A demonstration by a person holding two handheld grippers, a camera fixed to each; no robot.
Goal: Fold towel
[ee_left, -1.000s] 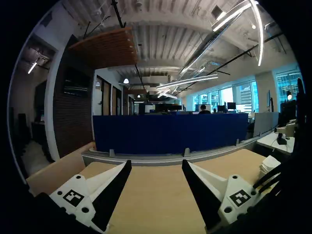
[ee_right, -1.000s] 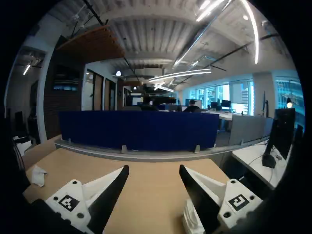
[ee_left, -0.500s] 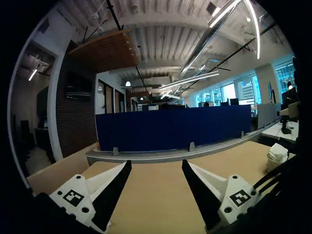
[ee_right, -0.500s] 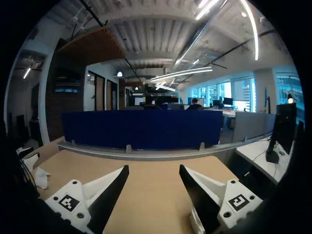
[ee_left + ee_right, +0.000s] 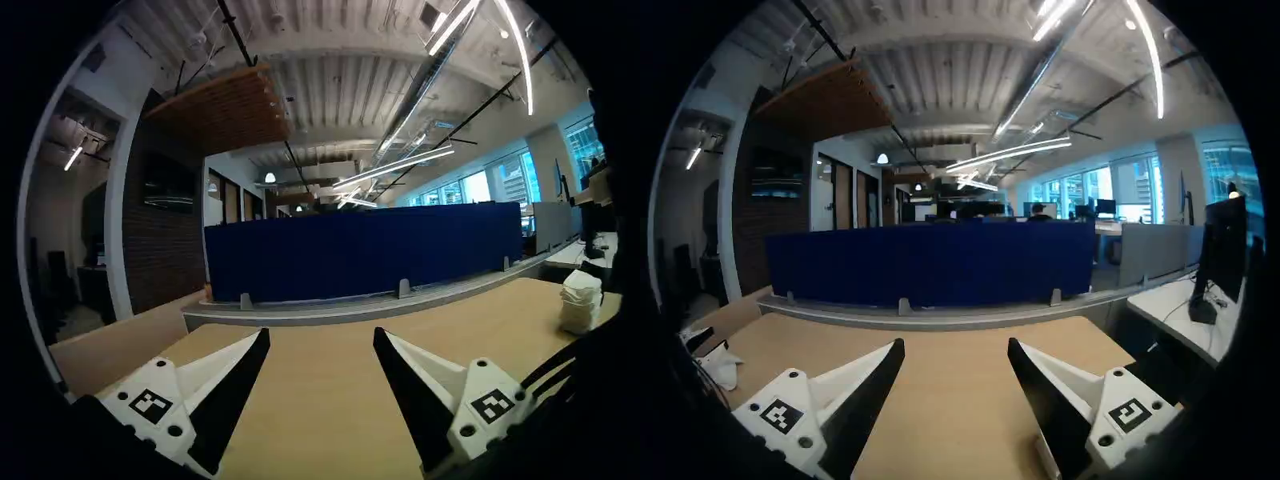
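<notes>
Bright ceiling strip lights (image 5: 512,48), fisheye-bent edges.

Left front: open tabletop (image 5: 320,400) runs from my left gripper (image 5: 320,336) to the blue partition (image 5: 360,256).
Left obstacle: stack of white towels (image 5: 580,301), far right, well apart.
Right front: open tabletop (image 5: 952,400) from my right gripper (image 5: 954,346) to the partition (image 5: 936,264).
Right obstacle: crumpled white cloth (image 5: 722,364), far left, near the table edge.

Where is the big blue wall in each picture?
Left gripper view: the blue partition runs across the middle, rising toward the right, behind the table.
Right gripper view: the blue partition runs level across the middle, behind the table.
Shared landmark: the wooden ceiling panel hangs at the upper left in both.
</notes>
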